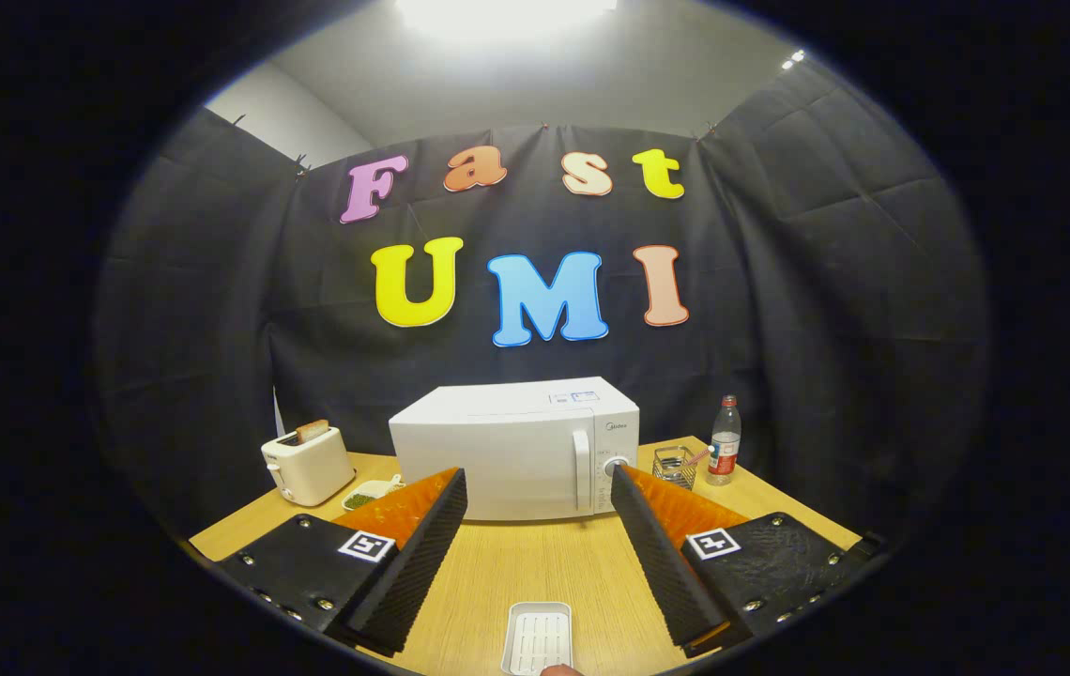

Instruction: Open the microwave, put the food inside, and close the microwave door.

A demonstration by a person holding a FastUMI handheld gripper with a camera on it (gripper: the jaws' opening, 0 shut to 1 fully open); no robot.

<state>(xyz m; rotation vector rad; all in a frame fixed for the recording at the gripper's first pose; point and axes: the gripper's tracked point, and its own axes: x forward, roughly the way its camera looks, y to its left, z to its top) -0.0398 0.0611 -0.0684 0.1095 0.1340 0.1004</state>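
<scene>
Gripper (539, 488) was held wide open, nothing in it | boxy white microwave (514, 451) sat shut beyond the fingers on the wooden desk (535, 563) | white handle (581, 469) should be hooked and pulled slowly.

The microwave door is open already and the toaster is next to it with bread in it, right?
Not quite. In the gripper view the microwave door is shut, handle flat on its front. The toaster does sit beside it with bread in it. The gripper is open, holding nothing.
</scene>
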